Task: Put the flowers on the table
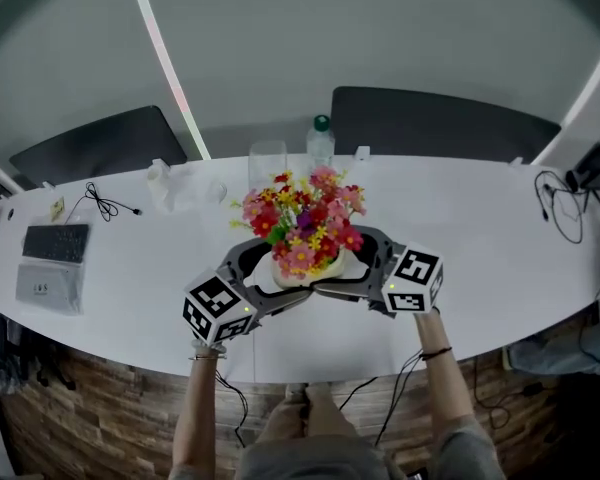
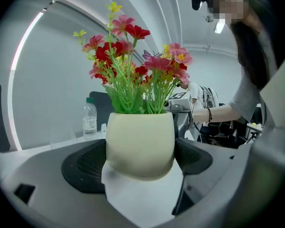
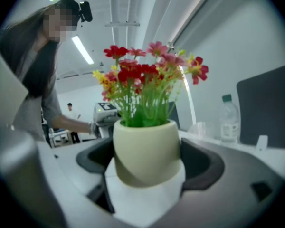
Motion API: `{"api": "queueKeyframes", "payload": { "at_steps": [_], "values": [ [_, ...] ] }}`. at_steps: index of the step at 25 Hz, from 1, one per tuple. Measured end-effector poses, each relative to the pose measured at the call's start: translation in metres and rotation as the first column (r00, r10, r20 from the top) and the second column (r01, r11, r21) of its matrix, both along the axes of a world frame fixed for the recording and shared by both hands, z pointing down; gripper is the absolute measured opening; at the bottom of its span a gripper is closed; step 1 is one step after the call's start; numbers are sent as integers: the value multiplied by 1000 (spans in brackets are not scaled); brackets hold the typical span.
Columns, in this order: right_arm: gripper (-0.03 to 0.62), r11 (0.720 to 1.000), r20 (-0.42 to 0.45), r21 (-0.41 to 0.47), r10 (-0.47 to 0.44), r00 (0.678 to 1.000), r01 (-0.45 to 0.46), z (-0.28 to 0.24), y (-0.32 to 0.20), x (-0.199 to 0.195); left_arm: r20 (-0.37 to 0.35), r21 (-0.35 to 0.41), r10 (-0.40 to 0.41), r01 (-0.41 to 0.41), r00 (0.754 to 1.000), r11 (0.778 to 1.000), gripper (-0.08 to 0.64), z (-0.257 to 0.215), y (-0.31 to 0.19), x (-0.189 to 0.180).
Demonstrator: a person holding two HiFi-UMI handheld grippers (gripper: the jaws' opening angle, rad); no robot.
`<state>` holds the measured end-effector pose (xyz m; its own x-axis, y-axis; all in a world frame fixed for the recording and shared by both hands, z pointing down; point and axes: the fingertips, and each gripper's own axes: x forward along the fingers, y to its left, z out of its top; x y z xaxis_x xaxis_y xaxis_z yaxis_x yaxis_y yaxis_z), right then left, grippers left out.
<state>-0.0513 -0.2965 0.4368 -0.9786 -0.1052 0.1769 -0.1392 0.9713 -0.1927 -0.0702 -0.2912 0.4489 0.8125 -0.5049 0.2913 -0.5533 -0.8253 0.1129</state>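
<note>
A cream round pot (image 1: 310, 266) of red, pink and yellow flowers (image 1: 302, 218) stands over the middle of the white table (image 1: 490, 258). My left gripper (image 1: 280, 273) reaches in from the left and my right gripper (image 1: 348, 266) from the right. In the left gripper view the pot (image 2: 140, 144) fills the gap, with both black pads (image 2: 83, 167) against its sides. The right gripper view shows the same pot (image 3: 147, 151) pressed between that gripper's pads (image 3: 202, 163). Whether the pot's base touches the table is hidden.
Behind the pot are a water bottle (image 1: 320, 140), a clear glass (image 1: 267, 163) and a crumpled plastic item (image 1: 162, 183). A keyboard (image 1: 57, 243) and a cable (image 1: 105, 205) lie at the left, more cables (image 1: 565, 203) at the right. Two dark chairs (image 1: 440, 123) stand beyond the table.
</note>
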Motion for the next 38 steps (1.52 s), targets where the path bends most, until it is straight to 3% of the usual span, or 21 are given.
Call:
{"api": "queueKeyframes", "payload": {
  "at_steps": [27, 38],
  "values": [
    [434, 999, -92, -35, 1, 996, -4, 75, -38, -2, 29, -72, 16, -14, 999, 997, 445, 76, -38, 0],
    [434, 1000, -165, -14, -11, 986, 8, 101, -38, -8, 83, -114, 15, -6, 996, 993, 446, 104, -37, -5]
  ]
}}
